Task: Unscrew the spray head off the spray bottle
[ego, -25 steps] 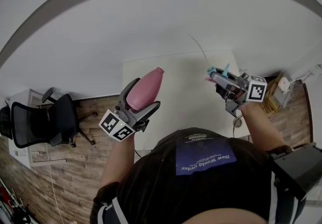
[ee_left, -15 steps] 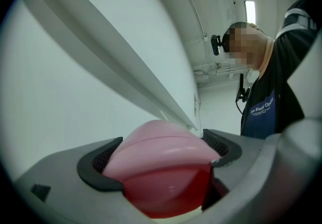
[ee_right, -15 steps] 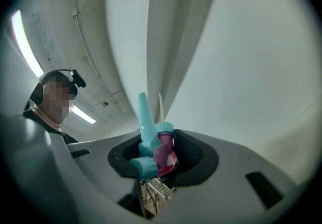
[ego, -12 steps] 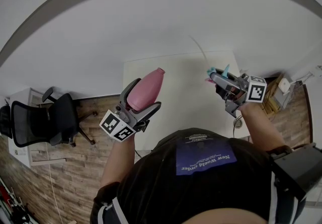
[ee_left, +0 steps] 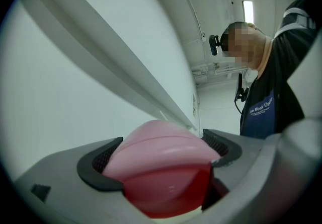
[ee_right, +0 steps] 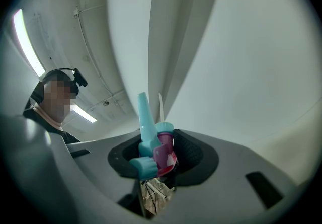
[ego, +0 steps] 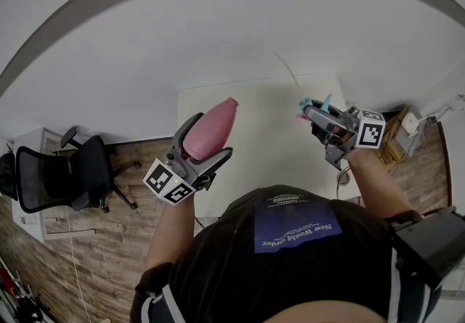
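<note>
A: Where is the spray bottle?

B: The pink spray bottle (ego: 213, 124) sits in the left tool (ego: 208, 136), at about 9 o'clock from the middle of the head view. Both dark pads press on its rounded body, so the jaws stand wide and clamped on it. Its neck points toward 1 o'clock and carries no head.

A: And the spray head?

B: The spray head (ego: 312, 105), teal with a magenta part, is already off the bottle. It lies at 3 o'clock from the bottle and well apart from it. The right tool (ego: 315, 112) holds it, its jaws drawn in narrow and gripping the head from both sides. In the right gripper view the teal nozzle sticks up past the pads.

A: Anything attached to it?

B: A thin pale dip tube (ego: 287, 69) runs from the head toward 11 o'clock, bare in the air.

A: What lies below the two tools?

B: A white table (ego: 265, 162) lies between and under them. At 9 o'clock from the left tool a black office chair (ego: 62, 173) stands on the wooden floor (ego: 94, 242).
</note>
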`<state>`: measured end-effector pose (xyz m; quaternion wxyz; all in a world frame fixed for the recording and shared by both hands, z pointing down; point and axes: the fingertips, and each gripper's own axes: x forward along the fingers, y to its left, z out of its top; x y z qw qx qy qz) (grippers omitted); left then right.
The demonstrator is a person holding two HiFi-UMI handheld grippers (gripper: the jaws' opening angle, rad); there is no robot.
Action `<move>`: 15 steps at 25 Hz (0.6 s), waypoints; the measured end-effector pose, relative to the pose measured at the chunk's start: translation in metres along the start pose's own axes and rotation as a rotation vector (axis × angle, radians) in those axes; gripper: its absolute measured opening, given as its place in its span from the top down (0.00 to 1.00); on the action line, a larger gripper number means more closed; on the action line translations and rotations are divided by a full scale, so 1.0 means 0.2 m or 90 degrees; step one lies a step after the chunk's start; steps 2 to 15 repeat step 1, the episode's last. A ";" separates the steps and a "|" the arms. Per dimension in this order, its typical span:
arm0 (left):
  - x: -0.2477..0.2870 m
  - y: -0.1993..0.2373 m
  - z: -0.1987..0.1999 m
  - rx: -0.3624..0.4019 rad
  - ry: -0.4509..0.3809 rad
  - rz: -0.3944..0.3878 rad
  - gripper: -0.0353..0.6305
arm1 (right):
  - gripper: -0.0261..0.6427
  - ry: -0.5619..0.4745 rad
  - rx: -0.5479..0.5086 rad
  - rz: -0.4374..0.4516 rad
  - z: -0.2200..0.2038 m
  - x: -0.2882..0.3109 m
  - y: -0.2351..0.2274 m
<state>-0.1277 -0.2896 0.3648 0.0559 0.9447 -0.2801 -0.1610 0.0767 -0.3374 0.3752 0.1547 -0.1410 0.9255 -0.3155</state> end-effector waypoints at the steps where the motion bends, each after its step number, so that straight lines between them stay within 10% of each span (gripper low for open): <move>1: 0.00 0.00 0.00 0.000 0.000 -0.001 0.19 | 0.78 0.001 -0.004 -0.003 0.00 0.00 0.00; 15: 0.00 0.00 0.00 0.000 0.000 -0.001 0.19 | 0.78 0.001 -0.004 -0.003 0.00 0.00 0.00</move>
